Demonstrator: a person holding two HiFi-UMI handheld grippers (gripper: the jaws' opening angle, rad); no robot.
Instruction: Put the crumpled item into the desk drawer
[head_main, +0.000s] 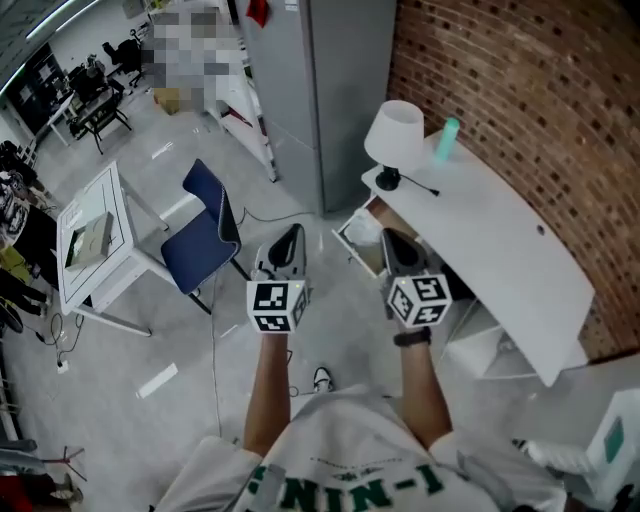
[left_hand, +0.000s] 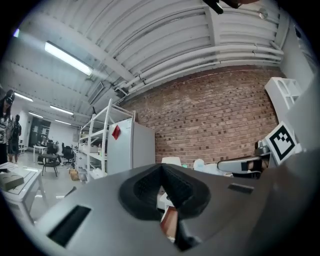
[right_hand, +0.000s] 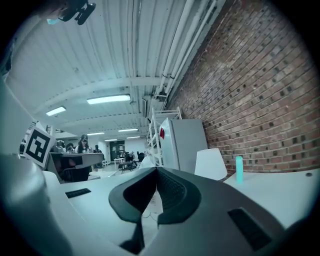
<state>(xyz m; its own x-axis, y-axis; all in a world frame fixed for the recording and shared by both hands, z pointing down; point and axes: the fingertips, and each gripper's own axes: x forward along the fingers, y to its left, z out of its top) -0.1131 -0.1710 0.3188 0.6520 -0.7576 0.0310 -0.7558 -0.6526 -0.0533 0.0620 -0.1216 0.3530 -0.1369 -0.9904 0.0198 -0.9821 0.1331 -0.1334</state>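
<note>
Both grippers are held level side by side in front of me, over the floor. My left gripper (head_main: 290, 233) has its jaws shut with nothing between the pads (left_hand: 161, 172). My right gripper (head_main: 393, 238) is also shut and empty (right_hand: 156, 172). Just beyond the right gripper's tips, an open white drawer (head_main: 358, 240) sticks out from the end of the long white desk (head_main: 520, 260) along the brick wall. I see no crumpled item in any view. The left gripper view also shows the right gripper (left_hand: 250, 164) beside it.
A white lamp (head_main: 394, 136) and a teal bottle (head_main: 447, 140) stand on the desk's far end. A grey cabinet (head_main: 320, 90) rises behind it. A blue chair (head_main: 205, 235) and a white table (head_main: 95, 240) stand to the left, with a cable on the floor.
</note>
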